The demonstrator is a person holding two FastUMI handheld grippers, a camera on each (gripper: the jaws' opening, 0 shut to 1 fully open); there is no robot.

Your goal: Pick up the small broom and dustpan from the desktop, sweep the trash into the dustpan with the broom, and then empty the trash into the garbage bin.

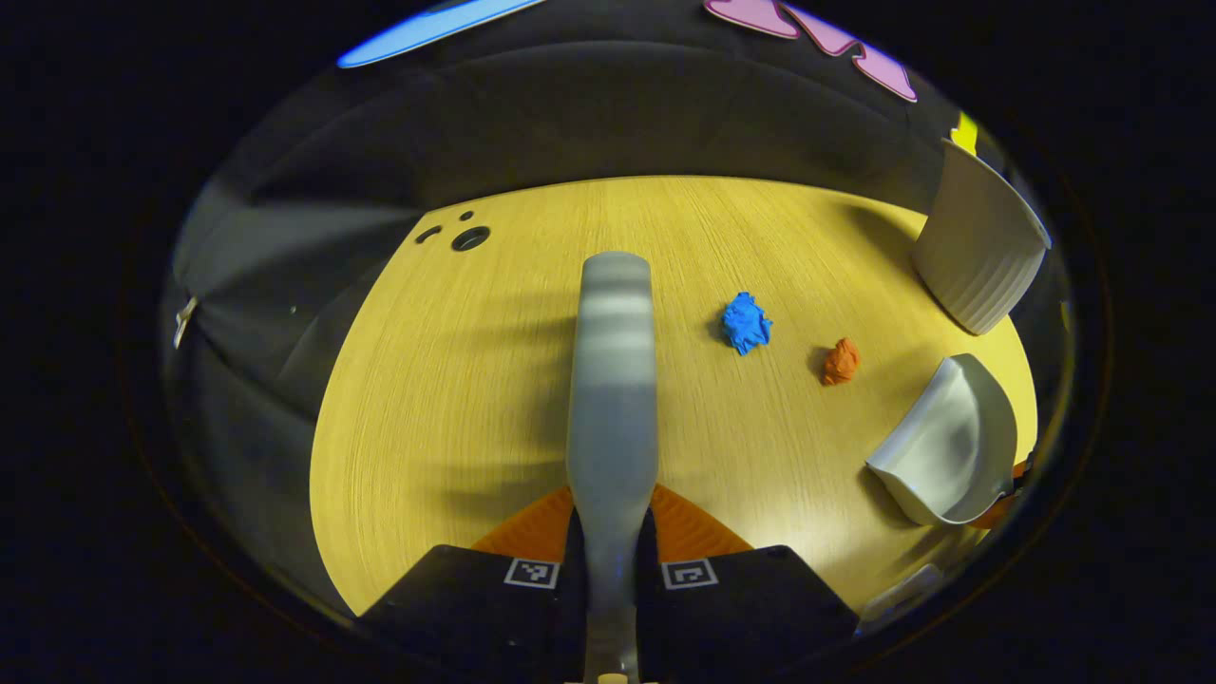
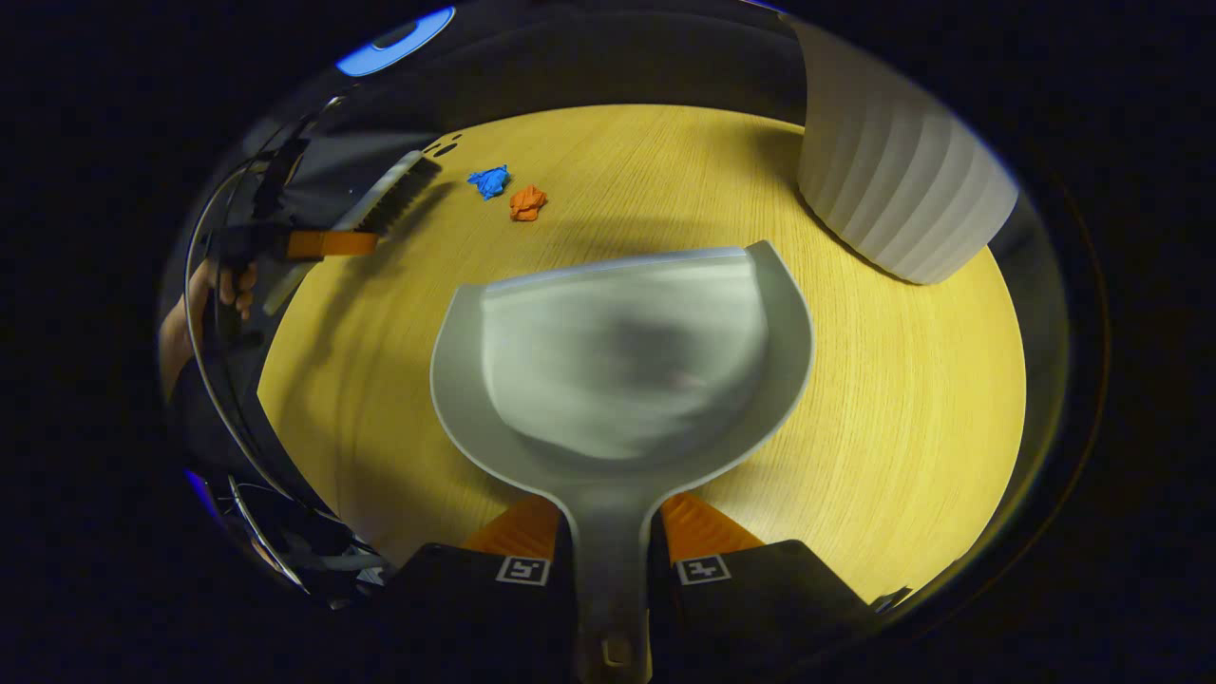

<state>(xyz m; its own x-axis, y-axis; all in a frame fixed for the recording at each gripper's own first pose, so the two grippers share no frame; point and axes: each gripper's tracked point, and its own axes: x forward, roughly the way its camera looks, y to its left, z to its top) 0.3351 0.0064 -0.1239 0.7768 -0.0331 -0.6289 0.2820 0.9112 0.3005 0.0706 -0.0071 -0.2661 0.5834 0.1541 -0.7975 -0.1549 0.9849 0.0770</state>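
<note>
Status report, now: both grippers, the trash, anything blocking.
Left gripper shut on broom; right gripper shut on dustpan. Blue scrap and orange scrap unswept on desktop. White bin beside dustpan; nothing blocking.

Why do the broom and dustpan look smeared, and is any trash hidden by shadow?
Left gripper view: broom blurred and banded, blue scrap and orange scrap sharp and well lit. Right gripper view: dustpan pan soft, its shadow short of both scraps; fisheye bends the bin.
</note>
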